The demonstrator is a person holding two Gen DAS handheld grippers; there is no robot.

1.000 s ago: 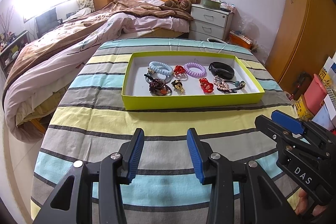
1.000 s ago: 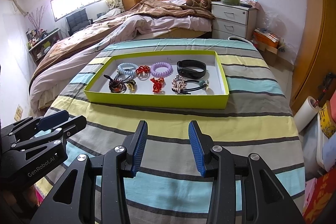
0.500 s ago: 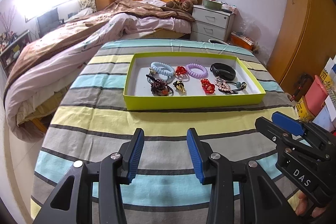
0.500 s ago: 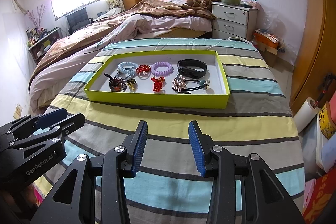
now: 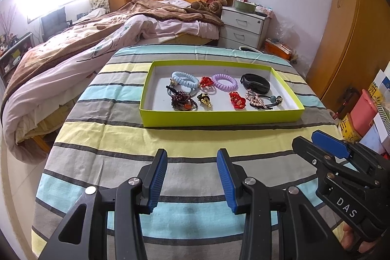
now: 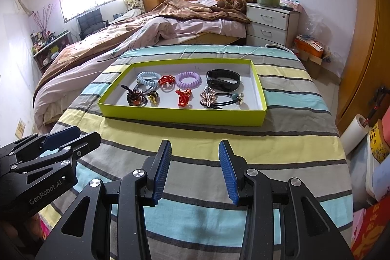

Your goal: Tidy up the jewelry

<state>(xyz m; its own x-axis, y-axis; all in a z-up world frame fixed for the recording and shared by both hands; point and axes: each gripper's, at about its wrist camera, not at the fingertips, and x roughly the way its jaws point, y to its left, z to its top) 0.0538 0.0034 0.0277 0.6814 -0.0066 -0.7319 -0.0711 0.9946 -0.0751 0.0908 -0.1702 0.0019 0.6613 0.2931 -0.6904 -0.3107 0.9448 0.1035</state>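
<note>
My left gripper [image 5: 192, 177] and right gripper [image 6: 193, 171]: black frames, silver screws, ribbed blue pads [image 5: 158, 182], white "DAS" and "GenRobot.AI" lettering.

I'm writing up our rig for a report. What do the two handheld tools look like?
Both match: the left tool and right tool have matte black angular bodies with silver round bolts and ribbed blue pads. The right tool's side reads "DAS" in white; the left tool's side reads "GenRobot.AI". No cables or sleeves are visible.

A striped tablecloth [image 5: 121, 138] carries one yellow-green tray [image 5: 219, 117].
</note>
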